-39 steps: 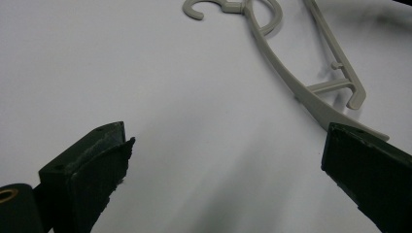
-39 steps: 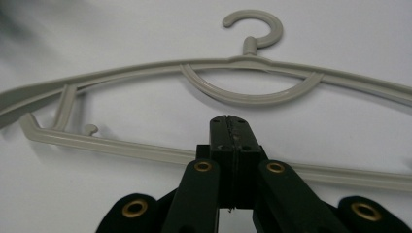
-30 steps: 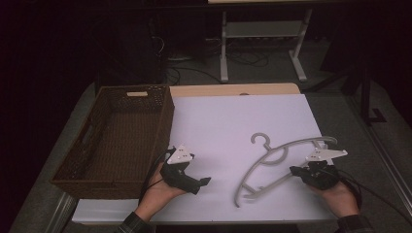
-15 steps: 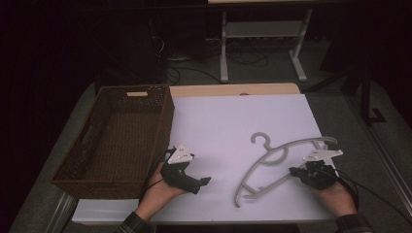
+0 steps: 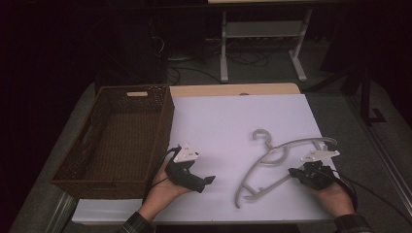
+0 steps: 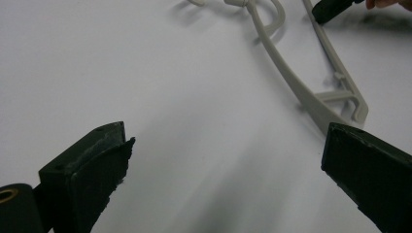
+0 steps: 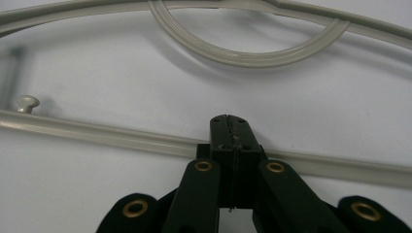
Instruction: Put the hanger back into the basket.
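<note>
Right gripper view: the right gripper (image 7: 228, 127) has jaws pressed together, tips over the lower bar of the grey hanger (image 7: 121, 137), nothing between them. High view: hanger lies flat on the white table (image 5: 233, 116), right of centre. The left gripper (image 6: 228, 165) has jaws wide apart, w/ nothing between, near the brown basket (image 5: 116, 136).

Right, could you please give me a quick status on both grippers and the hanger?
Left gripper open, over bare table. Right gripper shut, jaws together at the hanger's lower bar; grip unclear. Hanger flat on the white sheet. Basket off to the left, nothing blocking.
</note>
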Demonstrator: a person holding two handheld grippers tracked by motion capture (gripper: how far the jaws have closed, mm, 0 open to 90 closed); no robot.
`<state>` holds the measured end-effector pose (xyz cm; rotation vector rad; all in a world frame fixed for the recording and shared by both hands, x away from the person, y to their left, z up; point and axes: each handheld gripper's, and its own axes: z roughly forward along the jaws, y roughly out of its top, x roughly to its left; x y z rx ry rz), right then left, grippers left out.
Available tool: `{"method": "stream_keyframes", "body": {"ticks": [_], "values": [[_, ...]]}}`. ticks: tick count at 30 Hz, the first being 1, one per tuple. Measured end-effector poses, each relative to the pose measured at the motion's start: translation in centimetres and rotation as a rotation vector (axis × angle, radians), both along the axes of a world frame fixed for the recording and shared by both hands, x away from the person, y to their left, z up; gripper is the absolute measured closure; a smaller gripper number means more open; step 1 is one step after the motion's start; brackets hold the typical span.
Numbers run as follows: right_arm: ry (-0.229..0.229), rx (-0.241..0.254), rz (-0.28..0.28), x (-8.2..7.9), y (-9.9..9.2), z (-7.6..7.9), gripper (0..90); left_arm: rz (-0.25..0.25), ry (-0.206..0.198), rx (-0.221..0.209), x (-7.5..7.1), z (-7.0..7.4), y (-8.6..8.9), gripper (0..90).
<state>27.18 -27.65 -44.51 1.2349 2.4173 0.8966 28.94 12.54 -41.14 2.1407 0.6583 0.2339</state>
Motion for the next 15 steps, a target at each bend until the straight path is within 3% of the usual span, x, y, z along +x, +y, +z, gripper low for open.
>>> {"method": "stream_keyframes", "body": {"ticks": [15], "values": [[0.000,-0.004,-0.005,-0.1,0.1,0.0,89.8,-0.092,0.065,-0.044,3.2,-0.6,-5.7,13.6]]}}
